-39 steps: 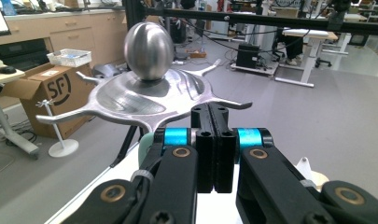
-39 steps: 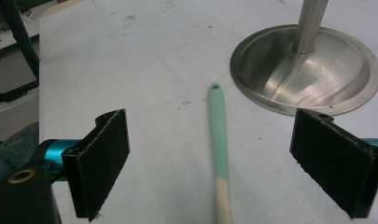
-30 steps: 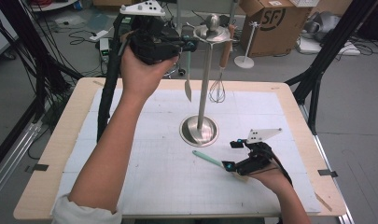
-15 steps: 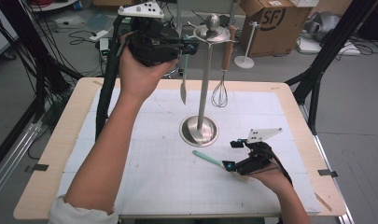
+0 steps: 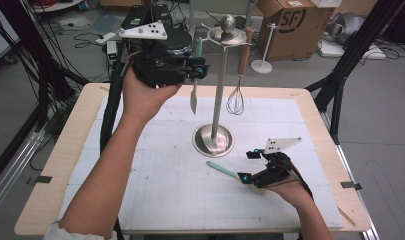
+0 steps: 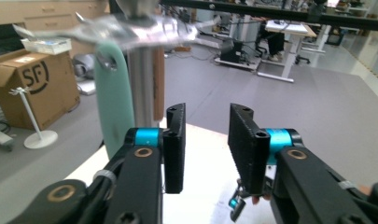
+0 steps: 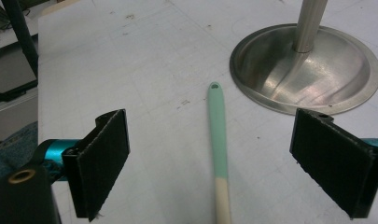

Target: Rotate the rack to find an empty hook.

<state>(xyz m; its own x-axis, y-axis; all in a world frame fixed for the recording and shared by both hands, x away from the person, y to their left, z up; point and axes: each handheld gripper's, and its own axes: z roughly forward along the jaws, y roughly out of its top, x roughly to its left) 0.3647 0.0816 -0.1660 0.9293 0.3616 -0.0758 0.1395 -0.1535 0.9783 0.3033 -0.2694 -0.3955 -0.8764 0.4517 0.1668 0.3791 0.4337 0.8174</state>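
Item 1: left gripper (image 5: 196,73), jaws just opening, empty; spatula (image 5: 194,95) hangs at stand's (image 5: 213,140) 10 o'clock. I'd retreat level (avoid nudging it).

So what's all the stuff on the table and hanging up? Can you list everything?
Stand: one, shiny silver, round base mid-table, hooks on top.
Hanging utensil: one, mint-green handle, pale blade, on a left hook of the stand.
Whisk: one, brown handle, wire head, on a right hook.
Loose utensil: one, mint-green handle turning cream, flat on the mat.
Mat: one, white, gridded, on the wooden table.
Box: one, brown cardboard, on the floor behind.
Left gripper: black, raised beside the hanging utensil, jaws have just been opening, nothing between them.
Right gripper: black, low, open around the loose utensil.
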